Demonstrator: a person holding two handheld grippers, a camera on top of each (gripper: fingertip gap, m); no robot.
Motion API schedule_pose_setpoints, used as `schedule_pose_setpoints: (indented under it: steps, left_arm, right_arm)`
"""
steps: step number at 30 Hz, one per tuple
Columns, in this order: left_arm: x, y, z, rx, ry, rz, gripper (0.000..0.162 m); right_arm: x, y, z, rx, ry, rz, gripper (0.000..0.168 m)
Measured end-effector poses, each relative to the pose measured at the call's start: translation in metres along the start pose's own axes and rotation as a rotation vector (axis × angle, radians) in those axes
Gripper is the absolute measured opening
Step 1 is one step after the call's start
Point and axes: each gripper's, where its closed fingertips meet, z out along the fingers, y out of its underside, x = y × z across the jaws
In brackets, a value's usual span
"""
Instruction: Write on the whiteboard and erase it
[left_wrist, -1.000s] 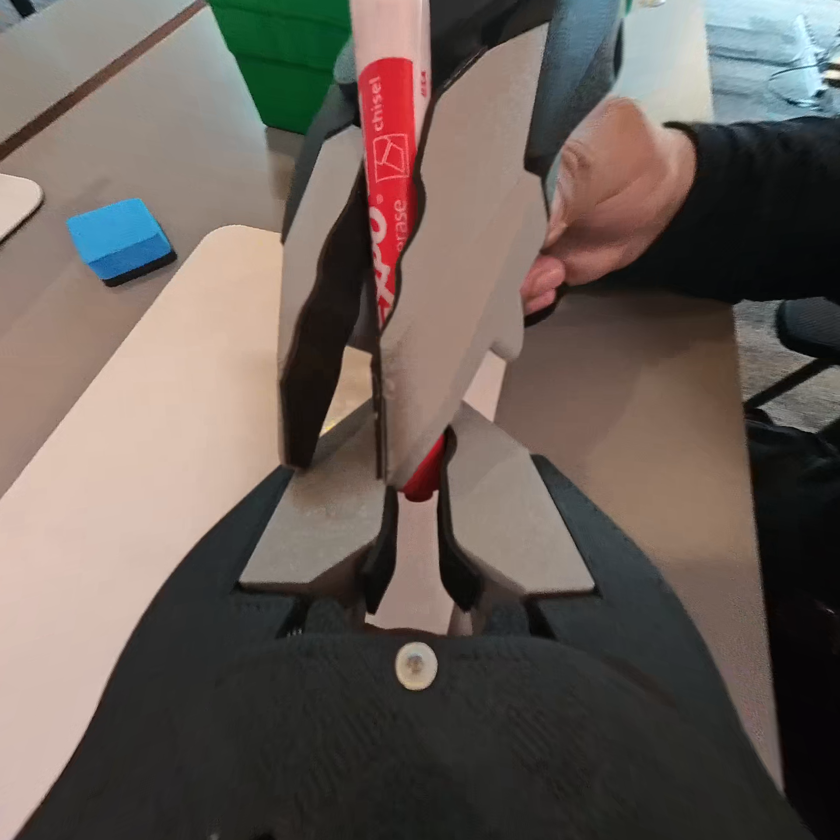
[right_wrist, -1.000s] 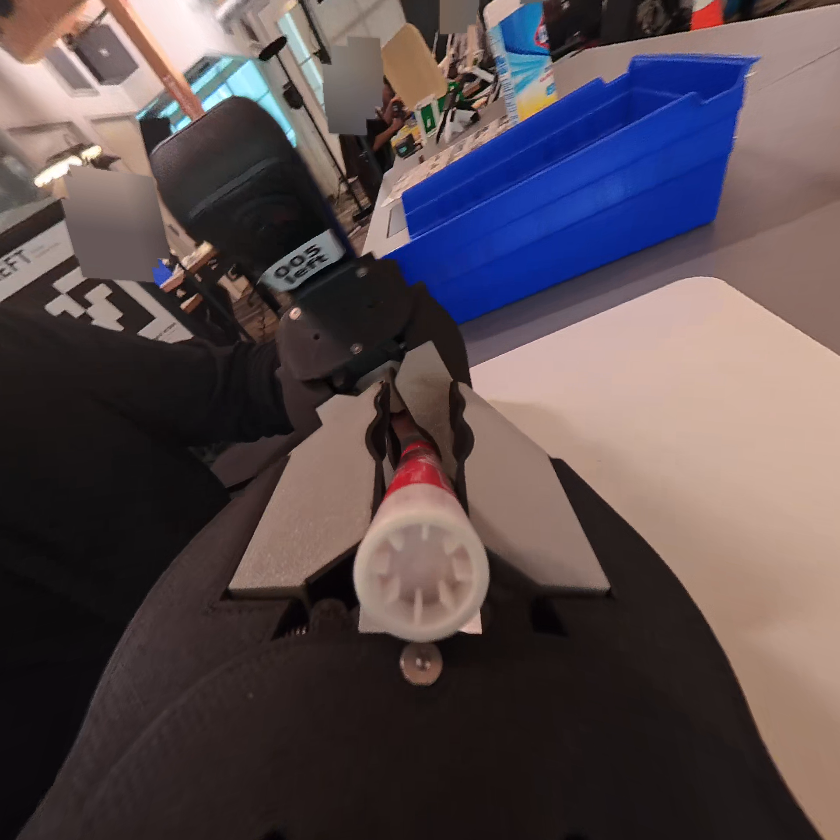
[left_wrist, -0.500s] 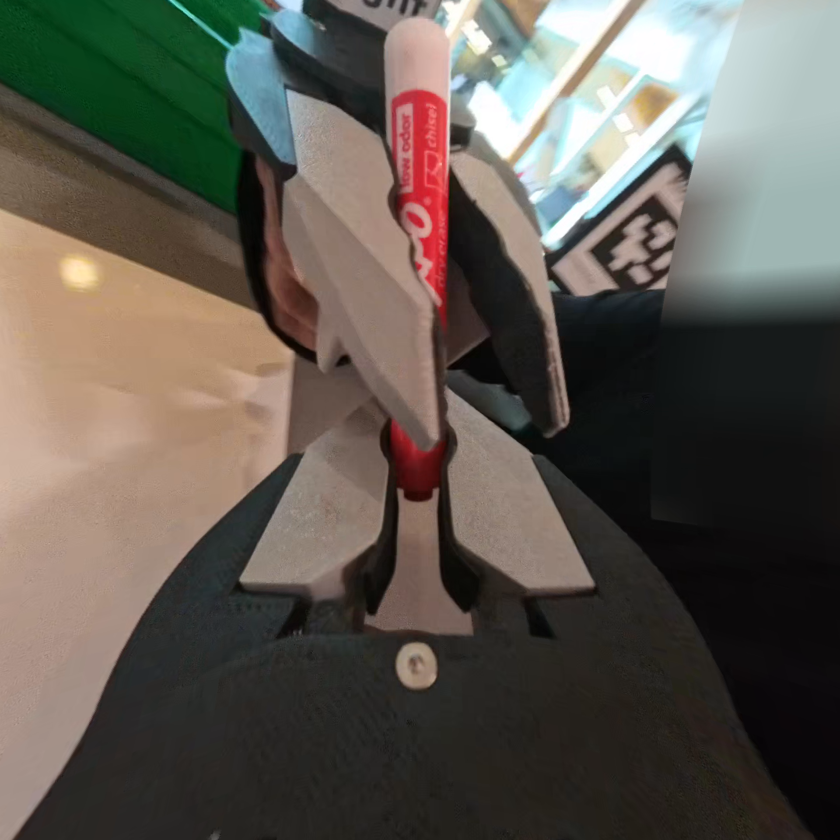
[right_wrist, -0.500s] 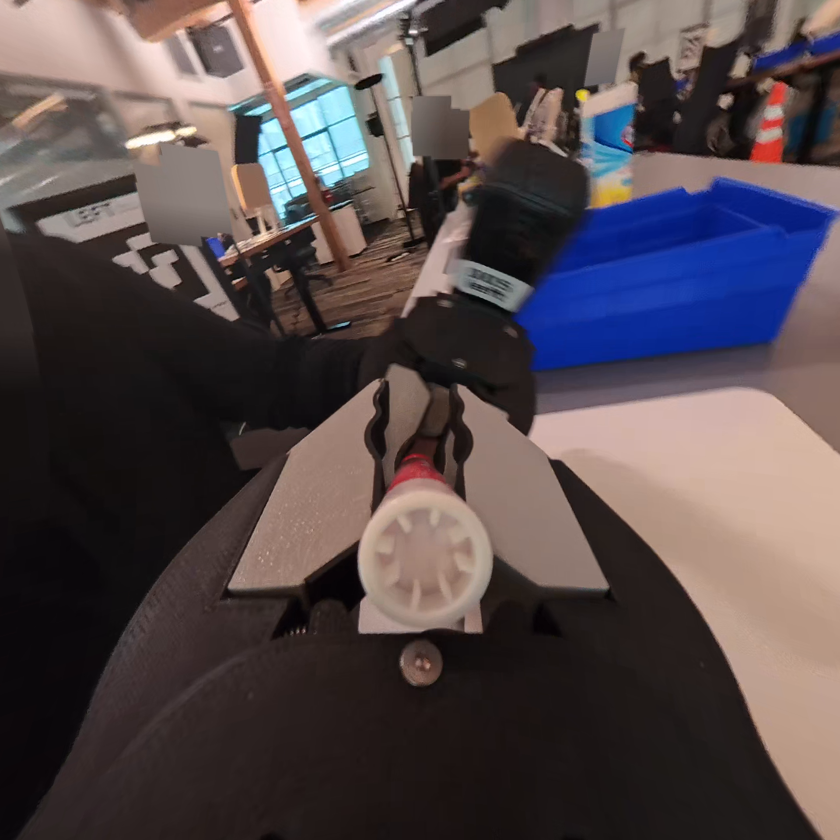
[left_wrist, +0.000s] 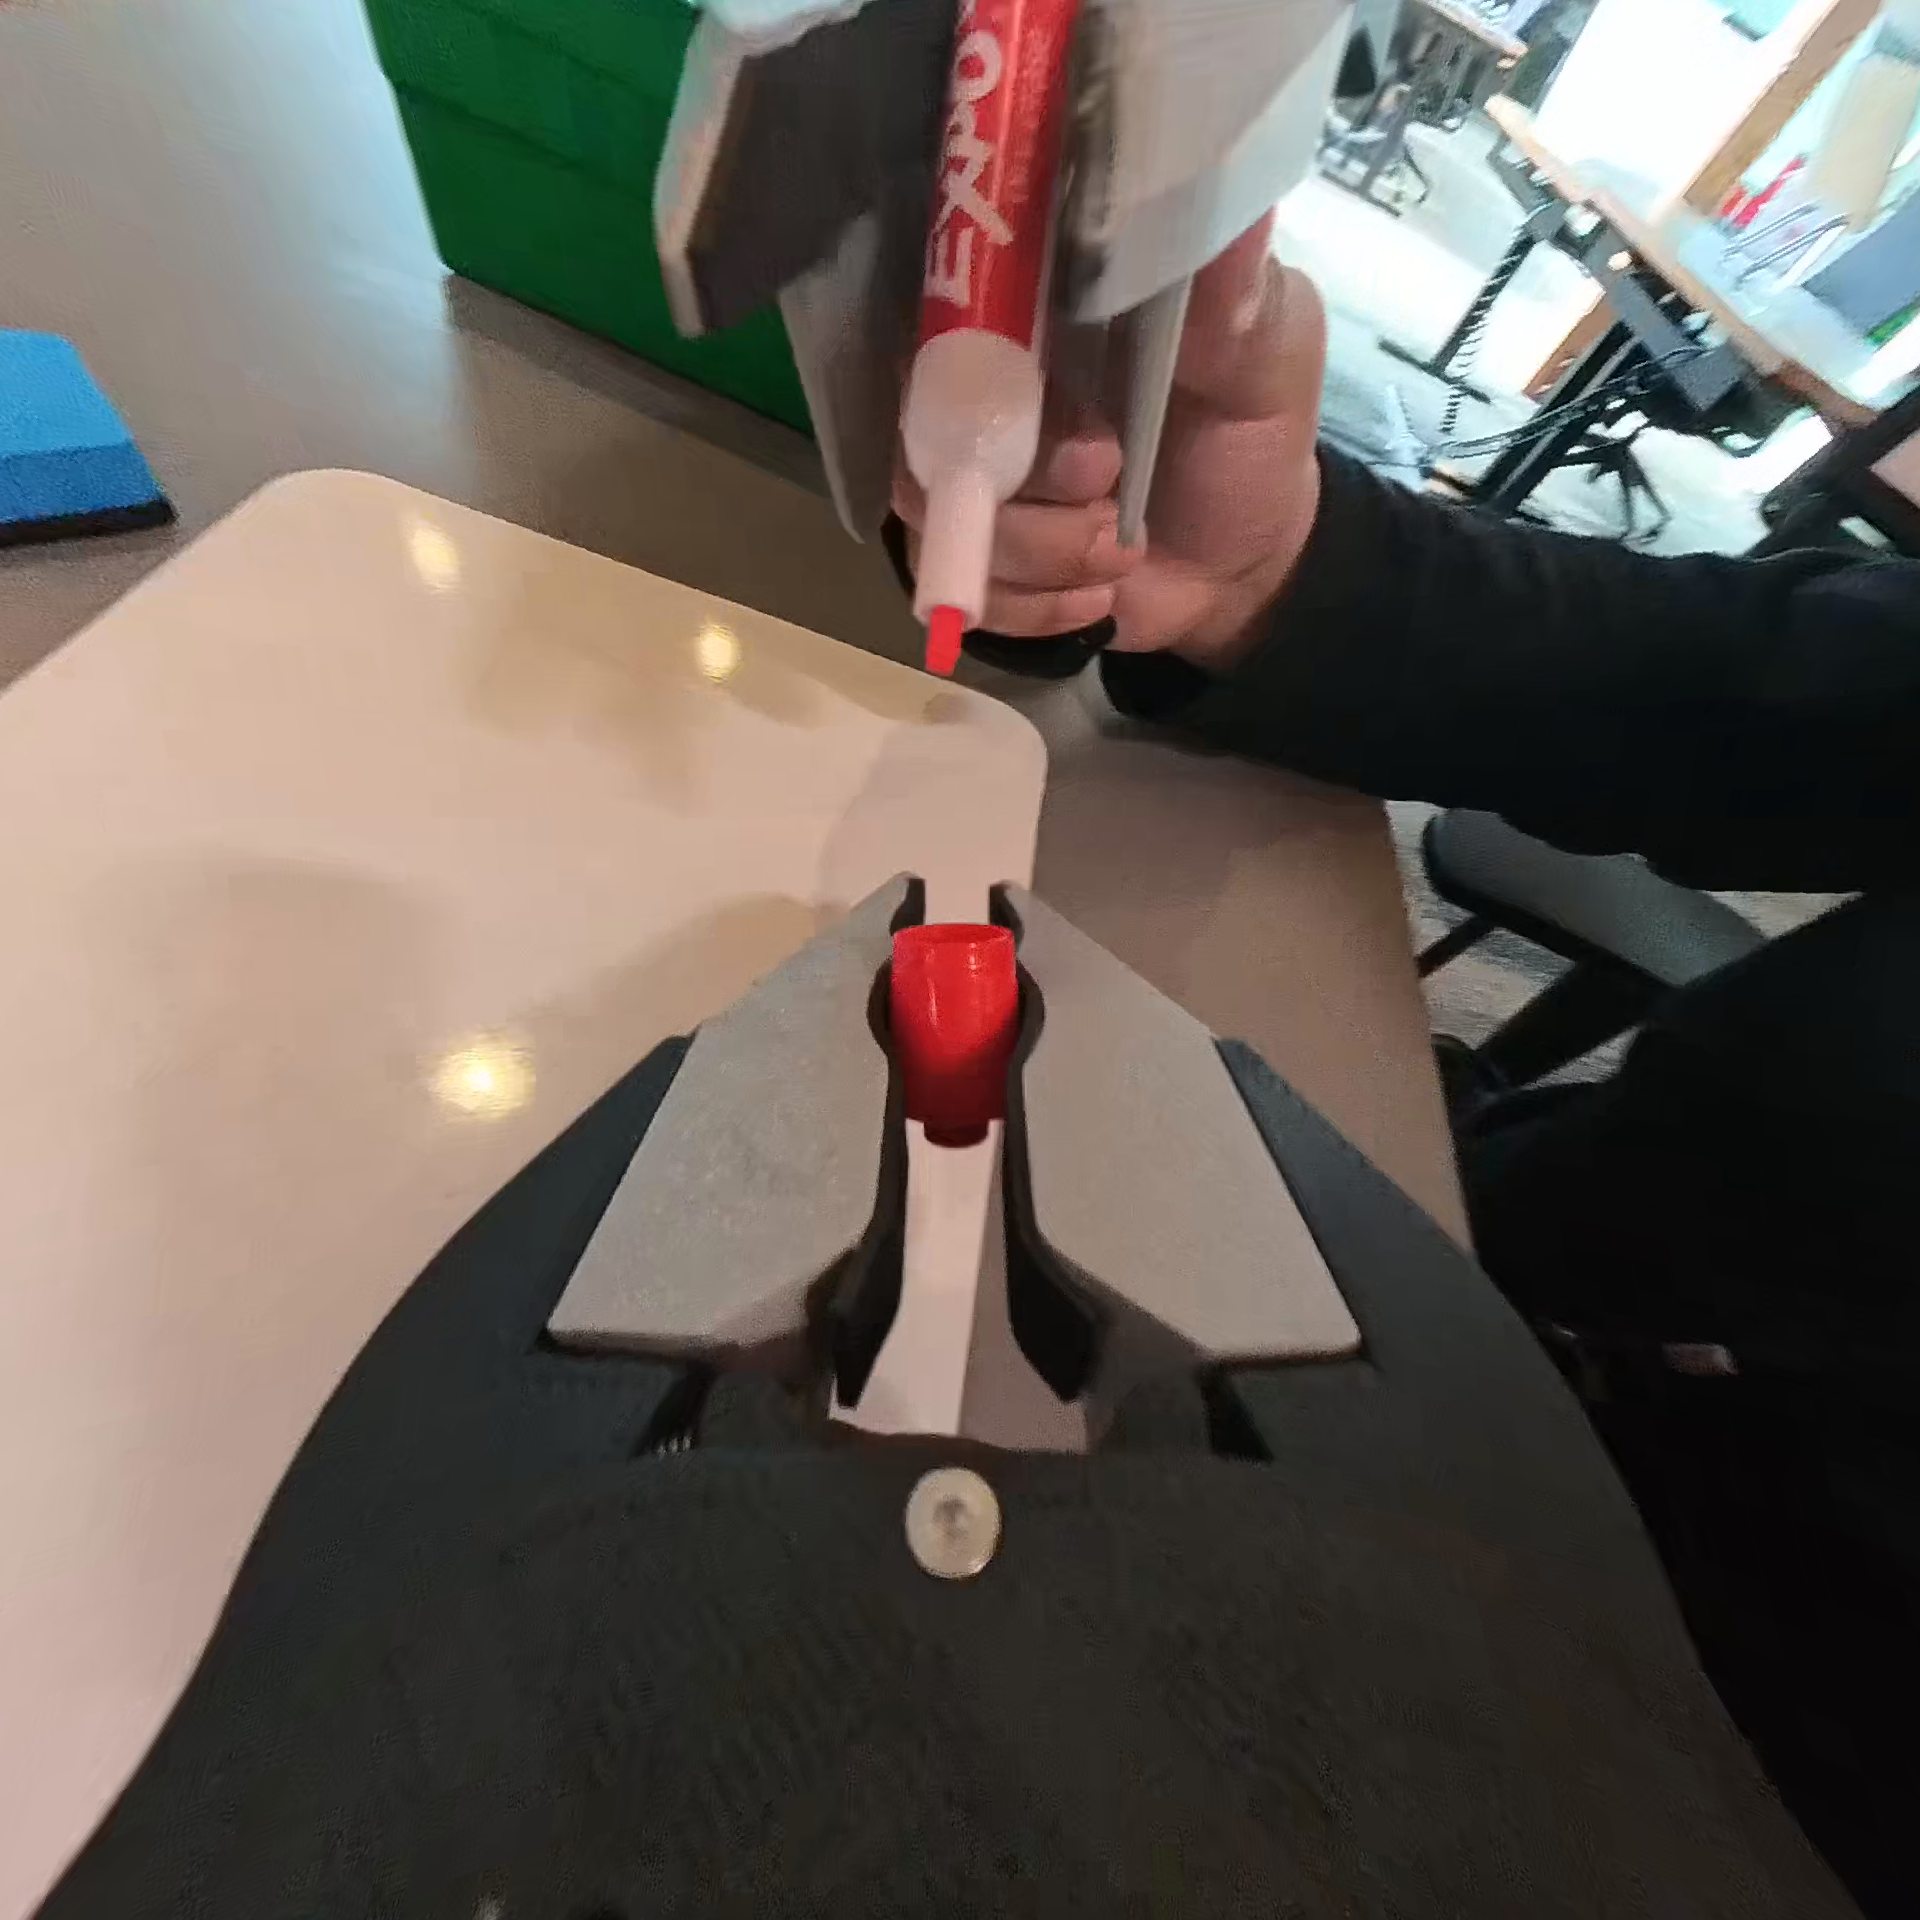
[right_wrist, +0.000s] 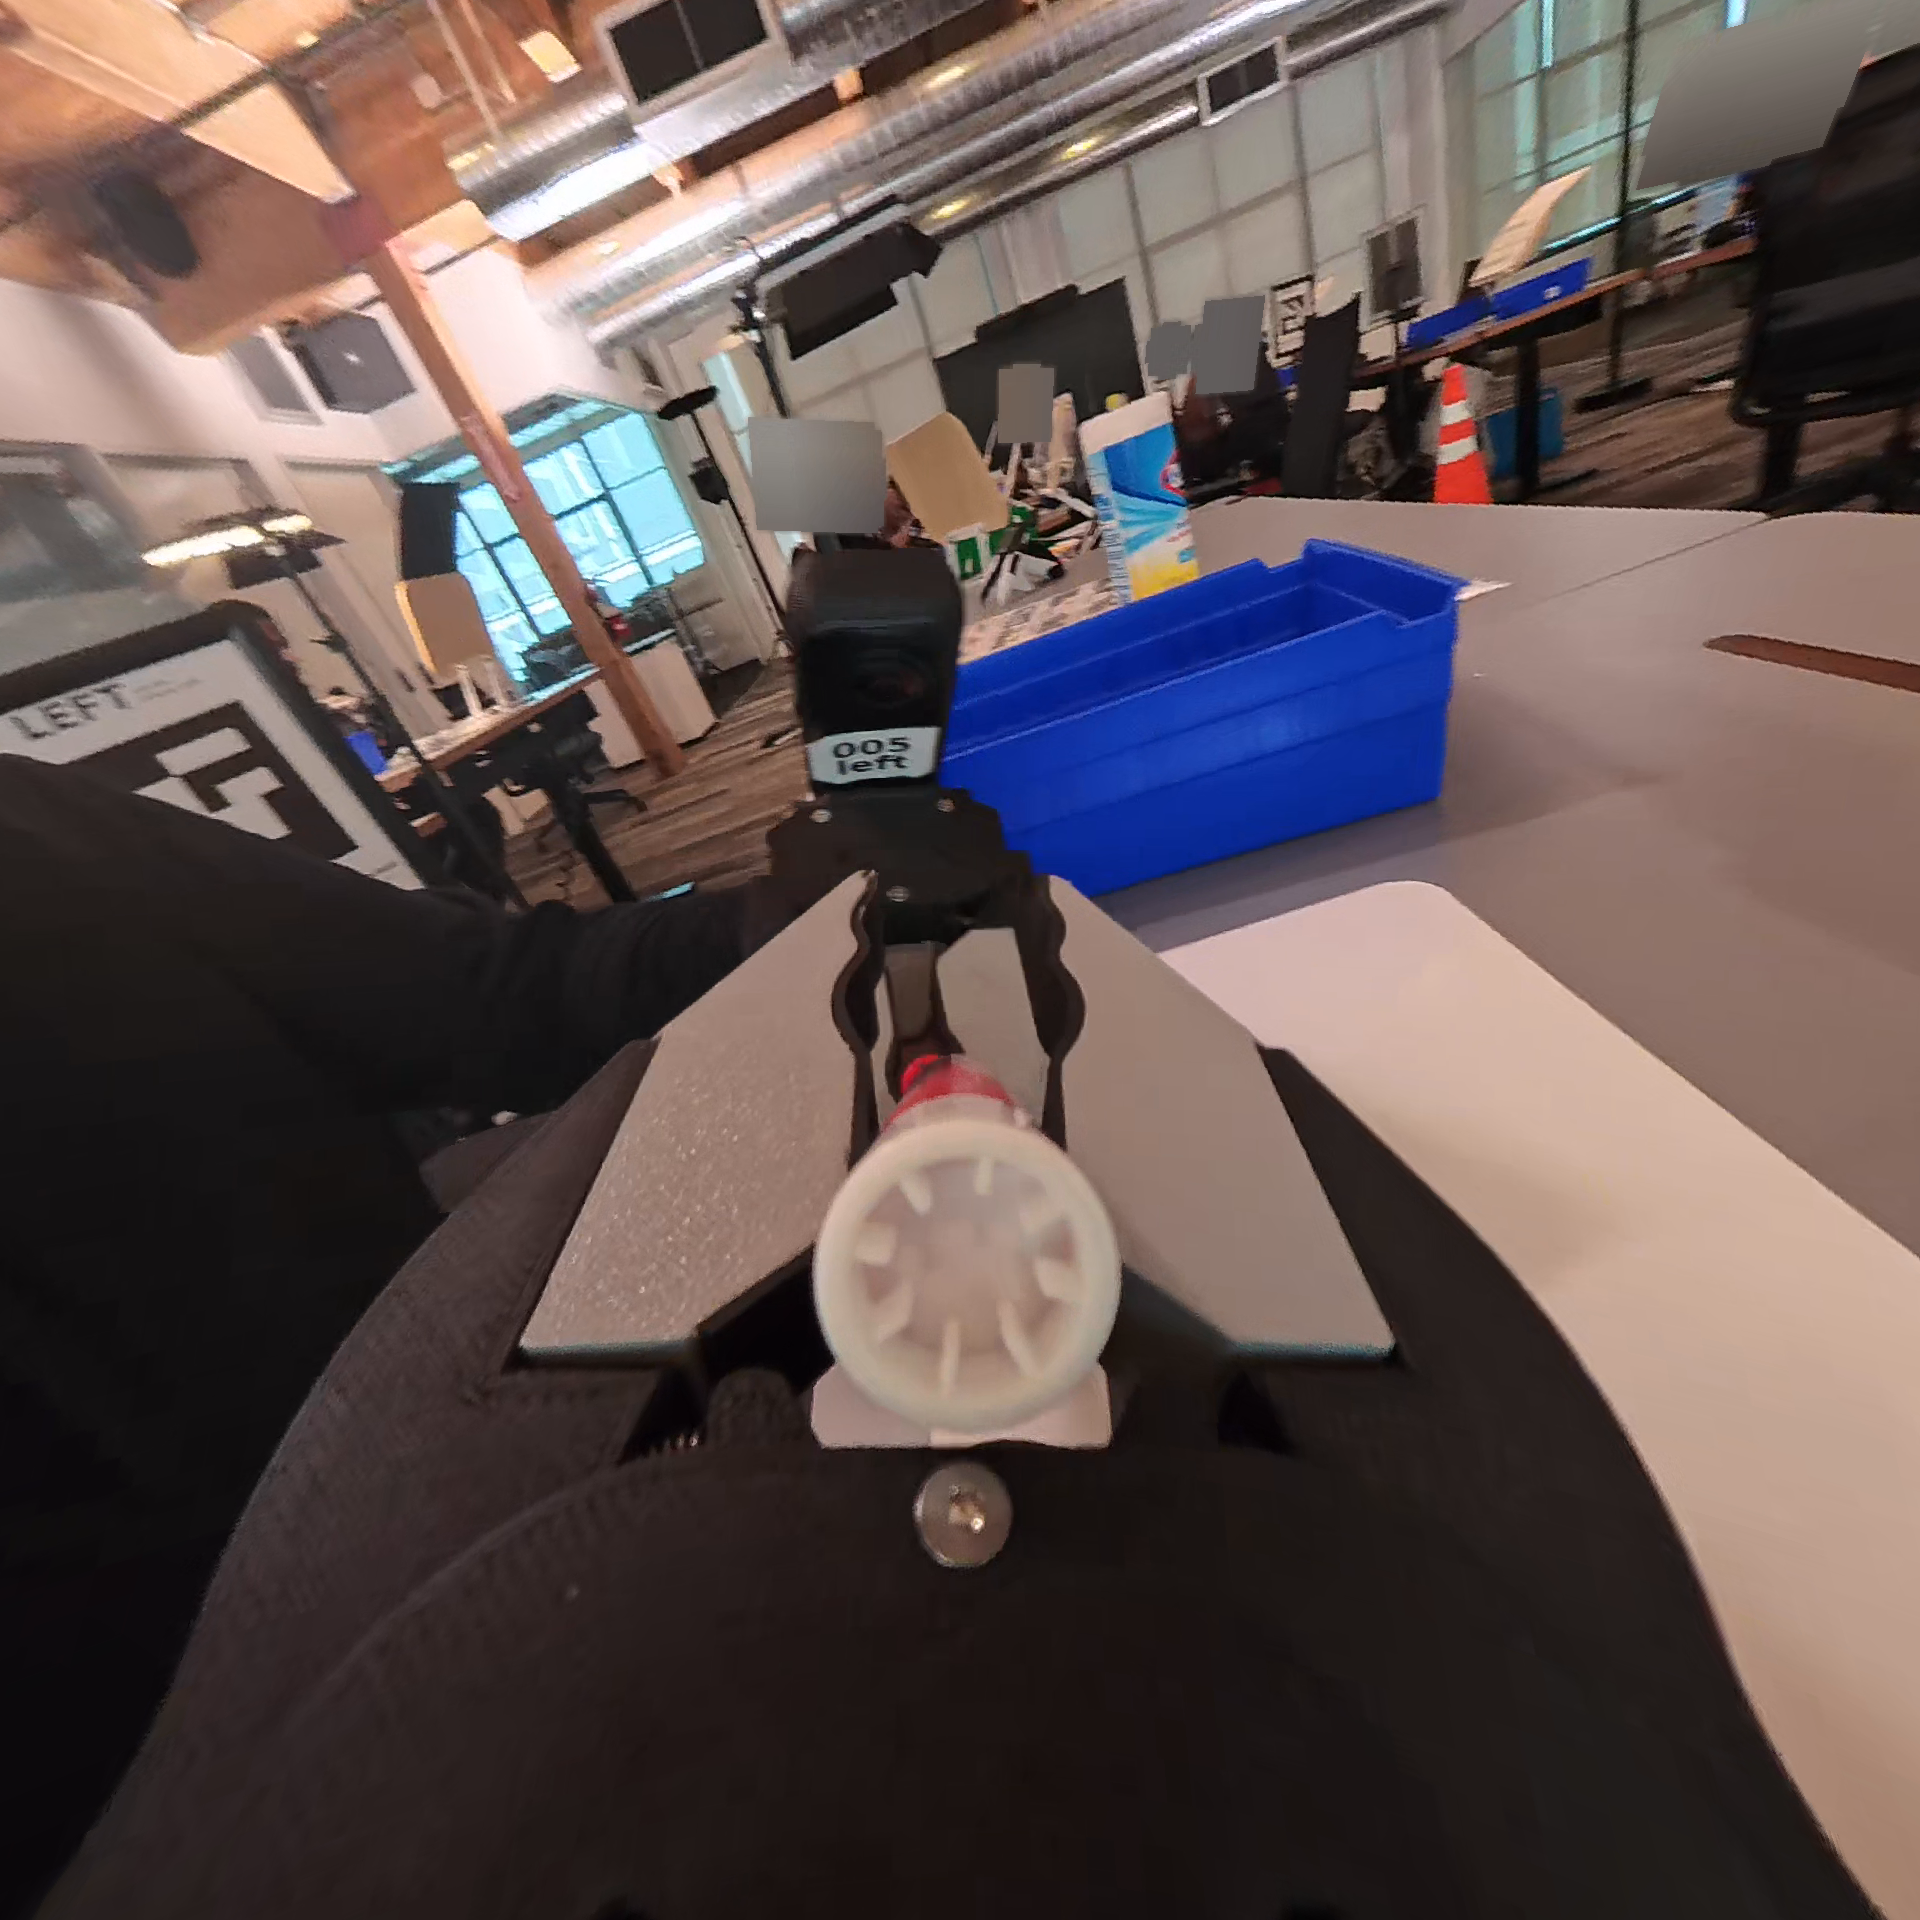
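Grey tabletop (left_wrist: 260, 239) underneath, carrying a glossy white rounded-corner whiteboard (left_wrist: 416, 883), bare of marks. Green plastic bin (left_wrist: 540, 187) behind the board's far edge, long blue plastic bin (right_wrist: 1226, 717) off to the other side. Blue foam eraser with a dark base (left_wrist: 62, 436) on the tabletop just beyond the board's far left corner, untouched. Right tool (left_wrist: 987, 499) clamped on a white-barrelled red dry-erase marker (left_wrist: 987, 239), uncapped, red chisel tip hanging just above the board's far right corner. Left tool (left_wrist: 954, 904) pinched shut on the small red marker cap (left_wrist: 951, 1023), held low over the board's near right edge. Writing probably next: best to lower the tip gently, keep the chisel face flat, press lightly, drag inward from the corner. Cap better kept aside, clear of the stroke.
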Motion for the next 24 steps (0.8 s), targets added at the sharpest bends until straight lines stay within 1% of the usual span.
schedule_pose_setpoints:
  steps: [5, 8, 15, 20, 24]
  left_arm:
    - [-0.008, 0.002, 0.001, -0.02, -0.081, 0.071, 0.01]
    - [-0.023, 0.001, -0.003, -0.016, -0.172, 0.083, 0.01]
    - [-0.052, -0.01, -0.021, 0.064, -0.312, 0.045, 0.01]
    - [-0.074, -0.017, -0.036, 0.115, -0.447, 0.086, 0.01]
    - [-0.082, -0.013, -0.037, 0.11, -0.477, 0.08, 0.01]
  right_arm:
    - [0.024, 0.001, -0.008, -0.016, 0.153, -0.048, 0.026]
    - [0.023, -0.001, -0.009, 0.0, 0.133, -0.026, 0.026]
    - [0.038, -0.003, -0.017, 0.039, 0.176, 0.024, 0.026]
    - [0.059, 0.002, -0.027, 0.007, 0.32, -0.002, 0.027]
    - [0.069, 0.009, -0.028, -0.028, 0.372, 0.002, 0.027]
